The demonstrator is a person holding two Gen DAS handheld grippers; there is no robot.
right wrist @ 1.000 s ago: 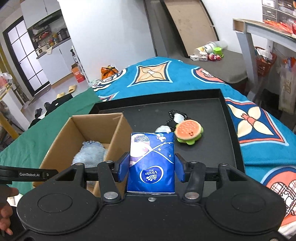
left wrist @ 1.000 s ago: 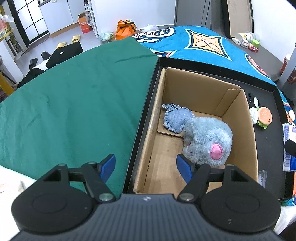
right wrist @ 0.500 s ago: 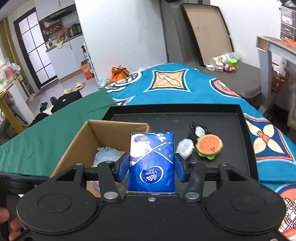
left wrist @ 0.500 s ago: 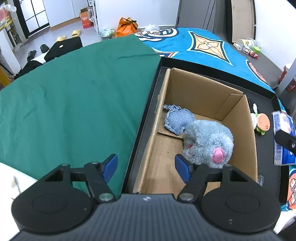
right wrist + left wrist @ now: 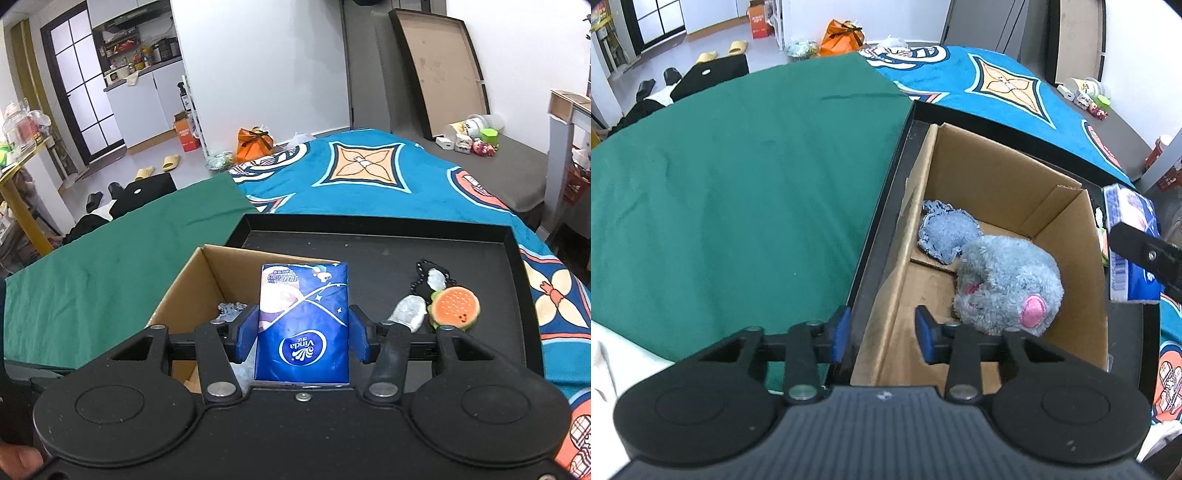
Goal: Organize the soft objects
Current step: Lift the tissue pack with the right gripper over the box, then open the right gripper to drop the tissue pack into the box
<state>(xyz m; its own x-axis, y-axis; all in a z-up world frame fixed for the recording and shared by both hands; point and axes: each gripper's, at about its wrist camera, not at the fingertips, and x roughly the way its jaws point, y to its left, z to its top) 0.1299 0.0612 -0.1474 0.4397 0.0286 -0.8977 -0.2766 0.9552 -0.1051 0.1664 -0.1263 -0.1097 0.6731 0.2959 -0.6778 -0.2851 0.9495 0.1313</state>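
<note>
Left wrist view: the left gripper is hanging spread and empty over the near left wall of the box, where the plush and cloth are lying. The pack is showing beyond the box's right wall.

Right wrist view: the right gripper is pinching the tissue pack by its long sides, above the box. It is probably light, squashy and slick-wrapped, so mid-body pinching suits it. A burger toy is lying on the tray.

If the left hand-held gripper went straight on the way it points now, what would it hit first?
Probably the near left wall of the cardboard box, which runs up between the fingers of the open left hand-held gripper. Depth is unclear; the grey plush toy sits right of that line.
</note>
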